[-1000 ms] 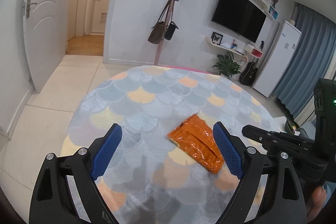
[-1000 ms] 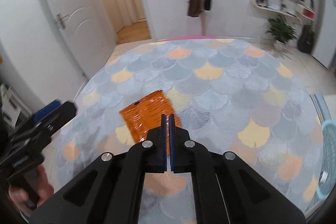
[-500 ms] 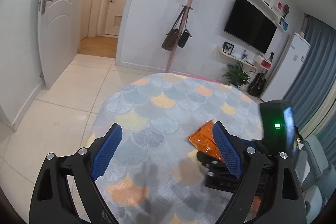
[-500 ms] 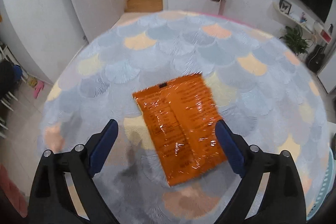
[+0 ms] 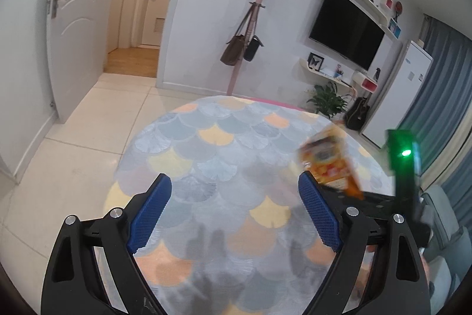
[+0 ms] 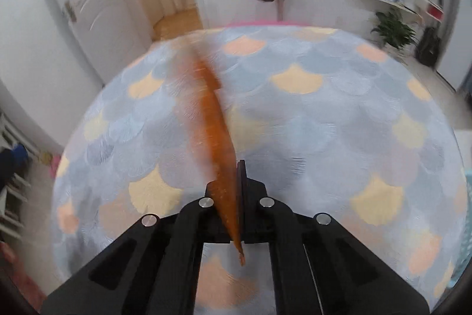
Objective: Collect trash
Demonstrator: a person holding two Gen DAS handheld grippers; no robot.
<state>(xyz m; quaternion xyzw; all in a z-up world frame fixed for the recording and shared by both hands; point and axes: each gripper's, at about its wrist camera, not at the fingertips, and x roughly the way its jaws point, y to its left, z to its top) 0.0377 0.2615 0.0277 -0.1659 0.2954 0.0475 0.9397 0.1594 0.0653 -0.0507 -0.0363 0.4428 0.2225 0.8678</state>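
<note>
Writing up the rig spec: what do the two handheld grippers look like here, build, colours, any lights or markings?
The left gripper has black angular plastic arms with silver bolt heads and blue, mesh-textured pads. The right gripper has the same black frame and silver bolts; its pads barely show. From the left wrist view, a black upright block on the right unit carries a lit green light. No cables, sleeves or printed markings show.

Wrapper (image 6: 216, 135) seemingly above table (image 6: 324, 123)

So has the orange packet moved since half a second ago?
Yes. The orange packet lay flat on the rug; now it stands edge-on, lifted off the rug, pinched in the right gripper, whose jaws have just closed on it.
</note>
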